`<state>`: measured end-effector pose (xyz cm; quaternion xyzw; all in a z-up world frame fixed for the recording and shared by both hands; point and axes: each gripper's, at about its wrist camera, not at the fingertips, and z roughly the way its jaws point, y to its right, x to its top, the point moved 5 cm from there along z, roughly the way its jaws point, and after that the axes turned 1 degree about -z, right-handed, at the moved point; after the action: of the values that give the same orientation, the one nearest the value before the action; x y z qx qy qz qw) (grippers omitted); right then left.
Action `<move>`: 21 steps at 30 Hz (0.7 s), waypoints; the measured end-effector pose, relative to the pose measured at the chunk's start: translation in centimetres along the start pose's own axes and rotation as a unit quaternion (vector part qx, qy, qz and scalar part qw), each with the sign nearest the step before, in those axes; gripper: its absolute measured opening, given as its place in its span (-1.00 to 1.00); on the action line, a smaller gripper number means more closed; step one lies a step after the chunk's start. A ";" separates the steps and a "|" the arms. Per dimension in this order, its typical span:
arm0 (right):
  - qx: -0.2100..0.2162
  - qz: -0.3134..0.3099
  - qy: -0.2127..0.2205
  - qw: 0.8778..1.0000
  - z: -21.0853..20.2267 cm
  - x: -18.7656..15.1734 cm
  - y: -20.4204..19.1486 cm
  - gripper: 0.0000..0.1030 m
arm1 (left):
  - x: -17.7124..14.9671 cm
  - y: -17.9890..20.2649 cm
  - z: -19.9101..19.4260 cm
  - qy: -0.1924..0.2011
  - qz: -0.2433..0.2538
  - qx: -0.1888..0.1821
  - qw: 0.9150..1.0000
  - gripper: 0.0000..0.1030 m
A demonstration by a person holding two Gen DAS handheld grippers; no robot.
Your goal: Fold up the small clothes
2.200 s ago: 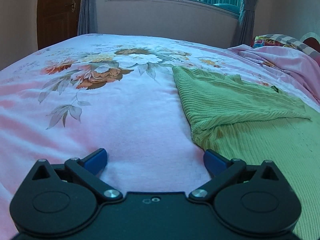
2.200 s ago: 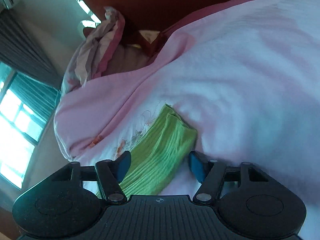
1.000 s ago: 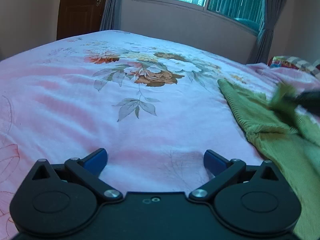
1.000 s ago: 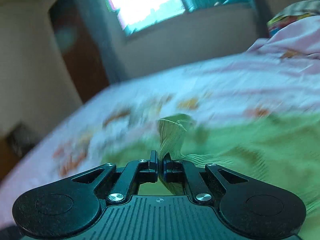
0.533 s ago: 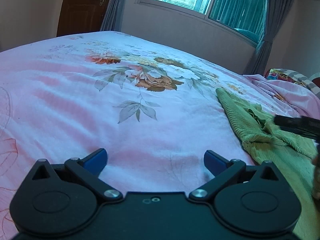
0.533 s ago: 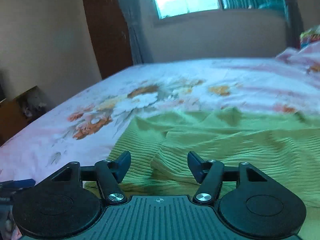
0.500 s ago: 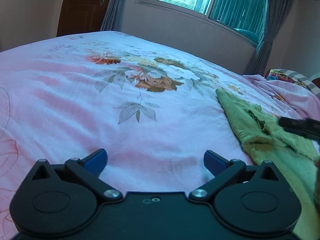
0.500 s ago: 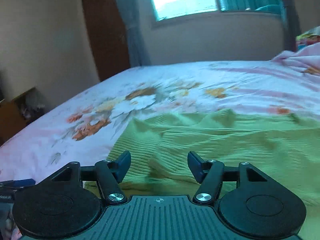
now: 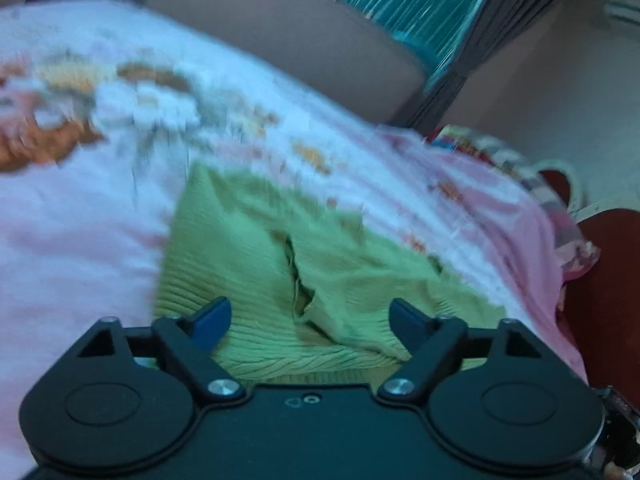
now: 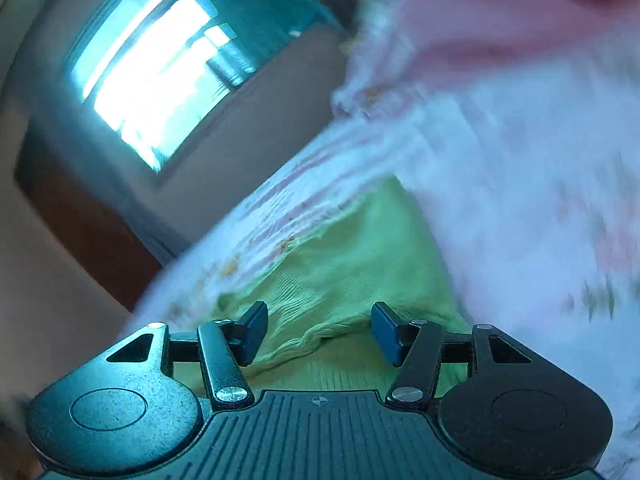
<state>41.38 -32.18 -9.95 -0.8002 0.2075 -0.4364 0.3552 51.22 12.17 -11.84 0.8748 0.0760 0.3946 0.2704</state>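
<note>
Left gripper (image 9: 310, 320): lower centre of the left wrist view; blue-padded fingers well apart with the jaws closing; pads pressing on nothing
Between left fingers: rumpled green cloth, a fold edge running up the middle of the gap; whether the pads touch the cloth cannot be told
Right gripper (image 10: 319, 332): lower centre of the right wrist view, which is tilted; fingers parted with the jaws closing a little; nothing clamped
Between right fingers: a ridge of the same green cloth, lying under and beyond the fingertips
Green ribbed garment (image 9: 256, 248): knitted, light green; spread on the bed in the centre and lower centre of the left wrist view, with a dark crease down its middle and a loose flap turned over toward the right; in the right wrist view (image 10: 360, 264) it fills the centre down to the gripper
Bedspread (image 9: 80, 216): pink and white, orange and white flower print at upper left of the left wrist view; strongly blurred in both views
Pink bedding (image 9: 532, 224): bunched at the right edge of the bed, a patterned pillow behind it
Window (image 10: 160, 76): bright, upper left of the right wrist view, teal curtain beside it
Wall (image 9: 288, 28): beige, below the window, top centre of the left wrist view
</note>
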 end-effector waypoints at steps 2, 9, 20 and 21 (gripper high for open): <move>0.022 0.101 -0.022 0.994 1.0 0.6 3.1 0.12 | -0.1 -0.2 1.1 -0.008 0.003 0.012 1.000 0.42; -0.015 0.212 -0.002 0.977 1.1 2.4 9.3 -0.95 | 0.0 -1.3 2.0 0.003 0.021 0.089 0.996 -0.79; -0.004 -0.033 0.011 0.999 1.8 8.5 3.8 -0.48 | 1.7 6.1 -1.3 0.097 0.141 0.038 0.984 0.01; -0.021 -0.062 0.006 0.998 3.2 9.1 3.3 -0.48 | 1.7 7.1 -0.3 0.093 0.159 0.038 0.982 0.23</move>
<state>48.86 -38.96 -8.56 -0.8160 0.1688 -0.4580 0.3096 51.60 6.89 -6.74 0.8448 -0.0243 0.5091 0.1629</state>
